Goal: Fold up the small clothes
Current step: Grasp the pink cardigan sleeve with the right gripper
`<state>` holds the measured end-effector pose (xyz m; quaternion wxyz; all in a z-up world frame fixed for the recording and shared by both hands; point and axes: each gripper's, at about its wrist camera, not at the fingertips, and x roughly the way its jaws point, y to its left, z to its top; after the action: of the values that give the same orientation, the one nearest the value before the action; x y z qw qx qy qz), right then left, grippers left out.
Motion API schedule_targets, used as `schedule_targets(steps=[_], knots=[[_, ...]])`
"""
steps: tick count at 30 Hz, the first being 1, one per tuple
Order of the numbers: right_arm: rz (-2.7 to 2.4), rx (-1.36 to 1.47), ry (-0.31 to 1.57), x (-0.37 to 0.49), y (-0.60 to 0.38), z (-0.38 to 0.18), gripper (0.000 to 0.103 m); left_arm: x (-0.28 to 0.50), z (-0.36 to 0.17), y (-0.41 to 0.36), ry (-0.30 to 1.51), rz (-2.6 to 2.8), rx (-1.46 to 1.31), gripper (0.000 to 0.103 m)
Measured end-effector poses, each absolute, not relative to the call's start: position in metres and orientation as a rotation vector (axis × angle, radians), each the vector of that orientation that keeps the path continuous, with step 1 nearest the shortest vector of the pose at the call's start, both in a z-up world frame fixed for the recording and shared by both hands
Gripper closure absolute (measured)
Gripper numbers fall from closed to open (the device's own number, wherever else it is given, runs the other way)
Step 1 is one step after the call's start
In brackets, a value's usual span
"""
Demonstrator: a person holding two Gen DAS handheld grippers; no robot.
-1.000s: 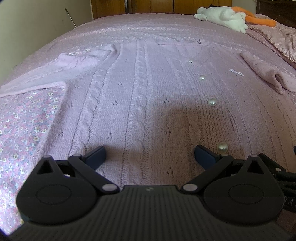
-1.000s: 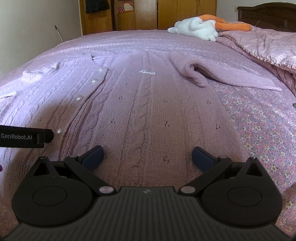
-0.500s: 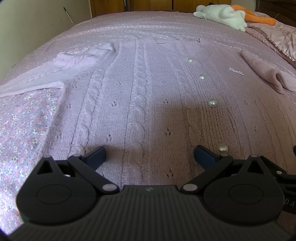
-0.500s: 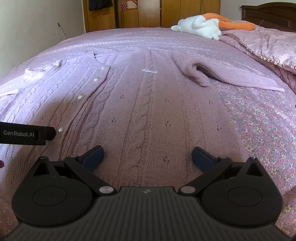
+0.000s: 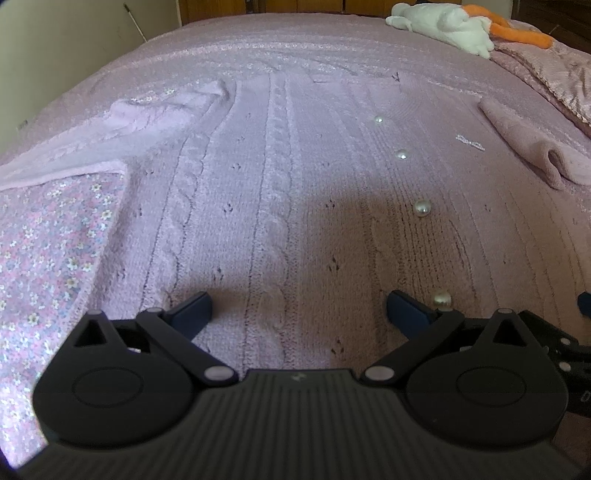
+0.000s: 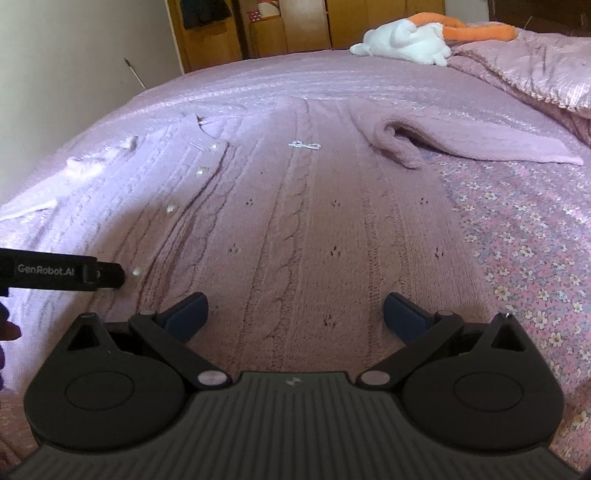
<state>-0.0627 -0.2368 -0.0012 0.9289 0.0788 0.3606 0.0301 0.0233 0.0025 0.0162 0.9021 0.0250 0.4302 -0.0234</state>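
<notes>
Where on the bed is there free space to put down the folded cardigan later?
The floral sheet is bare to the right of the cardigan, below its right sleeve. A smaller floral patch lies left of the cardigan, under the left sleeve. The far corner is crowded by the plush toy and quilt.

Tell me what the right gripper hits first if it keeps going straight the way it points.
Probably the pink cardigan itself: the open right gripper hangs low over its knit, aimed along the cable pattern. Depth is hard to judge.

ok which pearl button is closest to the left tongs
The lowest pearl button, beside the right fingertip of the left tongs; the other three sit higher up the cardigan.
</notes>
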Motion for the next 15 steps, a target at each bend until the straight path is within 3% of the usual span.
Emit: schedule_targets(steps=[15], knots=[[-0.04, 0.407, 0.536, -0.012, -0.377, 0.034, 0.0, 0.021, 0.037, -0.007, 0.857, -0.066, 0.067, 0.0]])
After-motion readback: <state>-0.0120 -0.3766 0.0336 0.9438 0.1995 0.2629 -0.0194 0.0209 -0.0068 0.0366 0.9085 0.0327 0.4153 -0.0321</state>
